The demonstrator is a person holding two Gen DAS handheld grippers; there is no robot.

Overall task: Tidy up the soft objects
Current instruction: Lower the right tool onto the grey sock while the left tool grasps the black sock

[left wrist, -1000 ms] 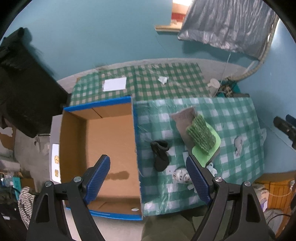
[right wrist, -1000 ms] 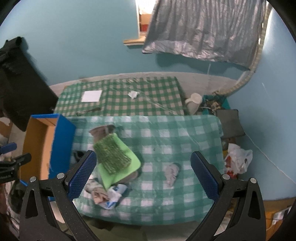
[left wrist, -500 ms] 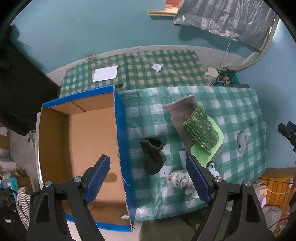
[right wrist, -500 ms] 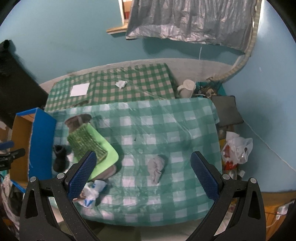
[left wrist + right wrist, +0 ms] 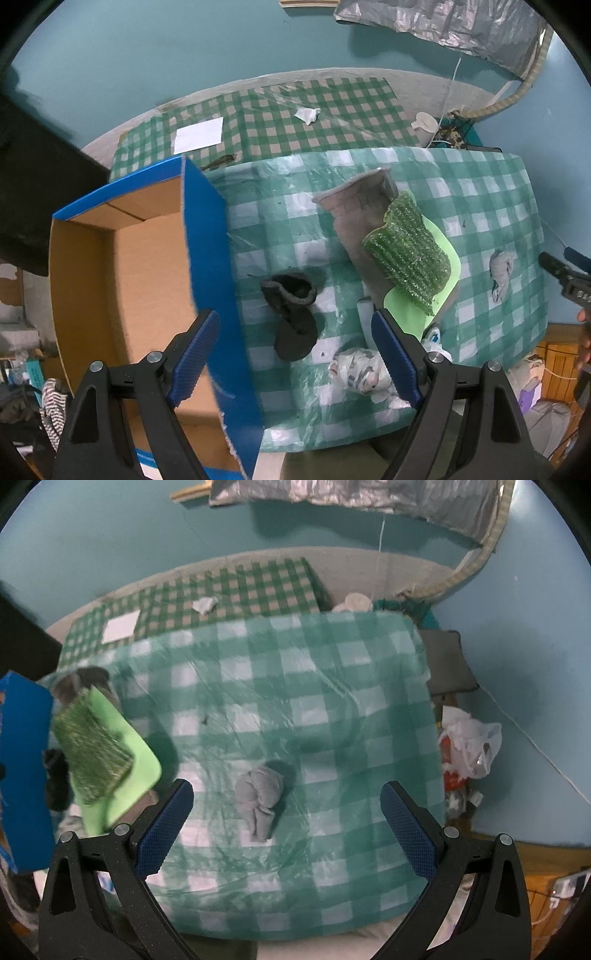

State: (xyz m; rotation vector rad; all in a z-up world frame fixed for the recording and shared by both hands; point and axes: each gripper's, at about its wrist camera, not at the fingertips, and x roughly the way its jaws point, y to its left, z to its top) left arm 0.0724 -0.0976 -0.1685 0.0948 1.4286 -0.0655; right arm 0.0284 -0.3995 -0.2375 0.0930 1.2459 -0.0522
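A black sock (image 5: 293,317) lies on the green checked table (image 5: 480,192), right beside the blue-edged cardboard box (image 5: 147,266). My left gripper (image 5: 299,347) hangs open above the sock and the box wall. A white patterned bundle (image 5: 360,371) sits near the table's front edge. A green textured cloth (image 5: 410,254) rests on a light green sheet (image 5: 447,258) and a grey cloth (image 5: 360,210). A small grey rolled cloth (image 5: 260,799) lies mid-table, with my right gripper (image 5: 286,823) open above it, nothing held.
A second checked table (image 5: 295,110) behind carries a white paper (image 5: 199,134) and a crumpled tissue (image 5: 306,114). A white plastic bag (image 5: 469,742) and a dark cushion (image 5: 445,668) lie on the floor at right. A white jug (image 5: 424,125) stands by the wall.
Both grippers have shifted right across the table. The left view now centres on the black sock instead of the box; the right view centres on the small grey cloth. Both stay open.
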